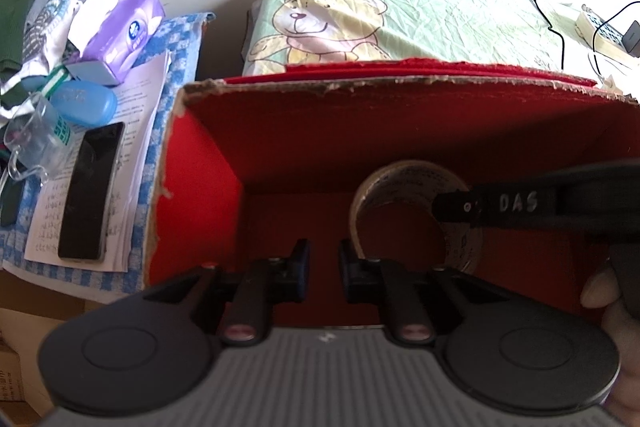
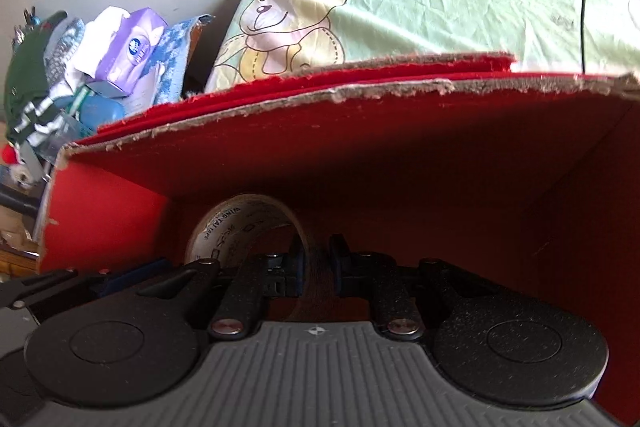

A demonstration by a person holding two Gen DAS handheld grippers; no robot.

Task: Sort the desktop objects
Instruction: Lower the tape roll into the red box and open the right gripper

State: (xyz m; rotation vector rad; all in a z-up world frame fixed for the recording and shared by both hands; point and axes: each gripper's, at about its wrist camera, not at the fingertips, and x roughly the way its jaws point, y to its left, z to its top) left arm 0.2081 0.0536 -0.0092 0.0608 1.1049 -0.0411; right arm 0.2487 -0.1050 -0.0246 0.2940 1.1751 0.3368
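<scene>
Red box (image 1: 200, 155) on desk; checkered cloth (image 1: 182, 39) beside, papers (image 1: 136, 115) atop.

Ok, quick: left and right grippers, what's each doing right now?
Left gripper: slightly open, holding nothing, over the red box.
Right gripper: jaws around the tape roll's wall; grip cannot be told.

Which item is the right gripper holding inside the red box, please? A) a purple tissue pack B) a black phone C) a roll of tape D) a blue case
C: the right gripper has its fingers on either side of the band of the roll of tape inside the red box; the phone, tissue pack and blue case lie outside it.
</scene>
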